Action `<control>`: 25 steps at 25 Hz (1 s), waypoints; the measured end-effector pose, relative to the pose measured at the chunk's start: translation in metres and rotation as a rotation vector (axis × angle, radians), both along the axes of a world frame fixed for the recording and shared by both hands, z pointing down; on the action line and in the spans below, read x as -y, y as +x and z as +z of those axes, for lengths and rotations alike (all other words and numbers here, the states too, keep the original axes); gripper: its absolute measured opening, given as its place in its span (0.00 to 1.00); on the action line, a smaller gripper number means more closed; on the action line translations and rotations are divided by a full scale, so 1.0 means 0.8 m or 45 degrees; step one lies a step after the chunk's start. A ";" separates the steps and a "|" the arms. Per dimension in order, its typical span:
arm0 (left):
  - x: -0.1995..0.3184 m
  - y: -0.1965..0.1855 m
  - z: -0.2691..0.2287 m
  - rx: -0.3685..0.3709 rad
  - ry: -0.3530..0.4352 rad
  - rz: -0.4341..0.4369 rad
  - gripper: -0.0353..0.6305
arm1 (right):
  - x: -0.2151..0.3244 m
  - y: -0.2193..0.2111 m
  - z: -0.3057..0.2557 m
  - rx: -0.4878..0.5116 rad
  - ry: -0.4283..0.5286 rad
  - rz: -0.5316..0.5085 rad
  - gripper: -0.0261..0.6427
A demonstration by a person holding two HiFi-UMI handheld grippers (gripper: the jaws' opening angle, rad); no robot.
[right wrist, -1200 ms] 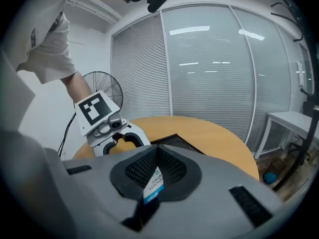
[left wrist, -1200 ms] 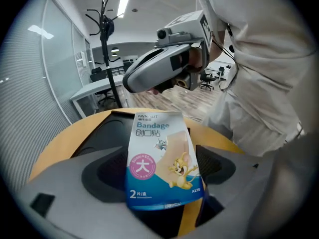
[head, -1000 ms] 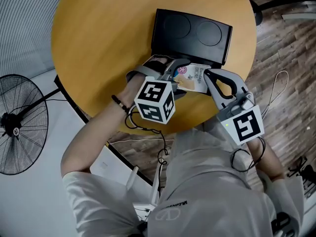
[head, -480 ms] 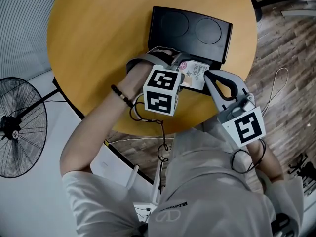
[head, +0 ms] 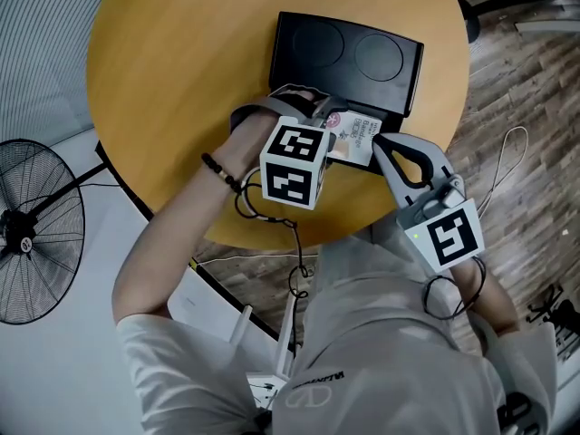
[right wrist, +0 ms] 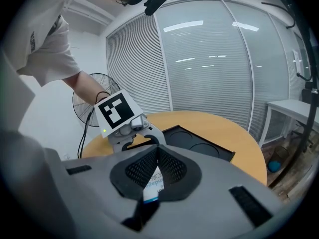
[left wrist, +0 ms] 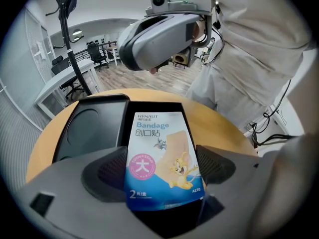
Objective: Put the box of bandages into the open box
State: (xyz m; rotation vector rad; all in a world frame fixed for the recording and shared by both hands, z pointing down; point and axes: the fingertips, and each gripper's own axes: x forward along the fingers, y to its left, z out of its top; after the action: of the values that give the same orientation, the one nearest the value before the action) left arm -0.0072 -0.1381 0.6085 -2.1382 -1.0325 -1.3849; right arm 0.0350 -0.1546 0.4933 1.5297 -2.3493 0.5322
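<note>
The left gripper (left wrist: 160, 156) is gripping the box of bandages (left wrist: 159, 133) by its two long edges, one pad pressing on each side. The box is leaning face up over the tray of the open box (left wrist: 192, 114), whose black walls are leaving only narrow room beside it. The right gripper (right wrist: 158, 151) is hovering close by and higher, its jaws closed together on nothing, while farther off the lid (head: 349, 57) is lying flat on the round table (head: 181, 80), with wide bare wood around it. The left hand (head: 263, 132) is reaching in from the table edge, wrist bending inward.
</note>
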 end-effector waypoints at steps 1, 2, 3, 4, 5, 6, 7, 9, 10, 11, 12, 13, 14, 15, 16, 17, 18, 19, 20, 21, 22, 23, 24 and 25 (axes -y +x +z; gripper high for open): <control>-0.001 0.000 0.000 0.000 -0.001 0.001 0.71 | -0.001 0.001 0.000 -0.002 -0.001 0.001 0.06; -0.001 0.000 0.000 0.000 -0.003 0.004 0.71 | -0.001 0.001 0.000 -0.002 -0.003 0.002 0.06; -0.001 0.000 0.000 0.001 -0.006 0.006 0.71 | -0.001 0.001 0.000 0.000 -0.005 0.002 0.06; -0.001 0.000 0.000 0.003 -0.008 0.008 0.71 | 0.000 0.001 0.000 0.002 -0.005 0.001 0.06; -0.001 0.000 -0.001 0.006 -0.011 0.010 0.71 | 0.000 0.000 0.000 0.005 -0.005 0.000 0.06; -0.001 0.000 -0.001 0.009 -0.013 0.011 0.71 | 0.000 -0.001 0.000 0.007 -0.004 -0.001 0.06; -0.001 -0.001 -0.001 0.011 -0.015 0.012 0.71 | 0.001 -0.002 0.000 0.008 -0.003 -0.003 0.06; -0.002 -0.002 -0.002 0.011 -0.019 0.012 0.71 | 0.001 -0.005 -0.001 0.008 0.000 -0.007 0.06; -0.002 -0.003 -0.002 0.010 -0.020 0.013 0.71 | 0.000 -0.006 0.000 0.008 0.000 -0.009 0.06; -0.003 -0.003 -0.002 0.010 -0.022 0.013 0.71 | 0.000 -0.007 0.000 0.009 -0.002 -0.011 0.06; -0.003 -0.004 -0.002 0.010 -0.023 0.013 0.71 | -0.001 -0.007 0.000 0.009 -0.004 -0.014 0.06; -0.004 -0.004 -0.002 0.010 -0.024 0.013 0.71 | -0.001 -0.008 0.000 0.010 -0.005 -0.015 0.06; -0.004 -0.004 -0.003 0.010 -0.025 0.013 0.71 | -0.001 -0.008 0.000 0.010 -0.004 -0.017 0.06; -0.005 -0.004 -0.003 0.009 -0.025 0.014 0.71 | -0.001 -0.008 -0.001 0.010 -0.002 -0.017 0.06; -0.005 -0.004 -0.004 0.007 -0.026 0.014 0.71 | 0.000 -0.008 -0.001 0.011 -0.002 -0.016 0.06; -0.004 -0.004 -0.004 0.005 -0.026 0.014 0.71 | 0.000 -0.007 -0.002 0.013 -0.004 -0.014 0.06; -0.004 -0.004 -0.004 0.003 -0.026 0.015 0.71 | 0.000 -0.007 -0.002 0.014 -0.006 -0.012 0.06; -0.004 -0.005 -0.004 0.003 -0.025 0.019 0.72 | 0.001 -0.006 -0.002 0.014 -0.009 -0.012 0.06; -0.004 -0.006 -0.002 0.007 -0.020 0.026 0.72 | 0.001 -0.006 -0.001 0.013 -0.012 -0.013 0.06; -0.004 -0.008 0.001 0.016 -0.014 0.035 0.73 | 0.002 -0.005 0.000 0.012 -0.013 -0.013 0.06; -0.004 -0.010 0.005 0.029 -0.008 0.043 0.73 | 0.002 -0.005 0.000 0.012 -0.011 -0.014 0.06; -0.005 -0.012 0.009 0.043 -0.005 0.048 0.74 | 0.003 -0.004 0.000 0.012 -0.009 -0.016 0.06; -0.005 -0.014 0.012 0.053 -0.002 0.051 0.74 | 0.003 -0.003 0.001 0.013 -0.008 -0.018 0.06; -0.005 -0.015 0.014 0.058 0.001 0.052 0.74 | 0.003 -0.003 0.001 0.014 -0.009 -0.018 0.06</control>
State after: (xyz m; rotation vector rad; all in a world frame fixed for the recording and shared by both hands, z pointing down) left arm -0.0193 -0.1339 0.6198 -2.0824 -1.0861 -1.4209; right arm 0.0328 -0.1568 0.4942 1.5091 -2.3624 0.5470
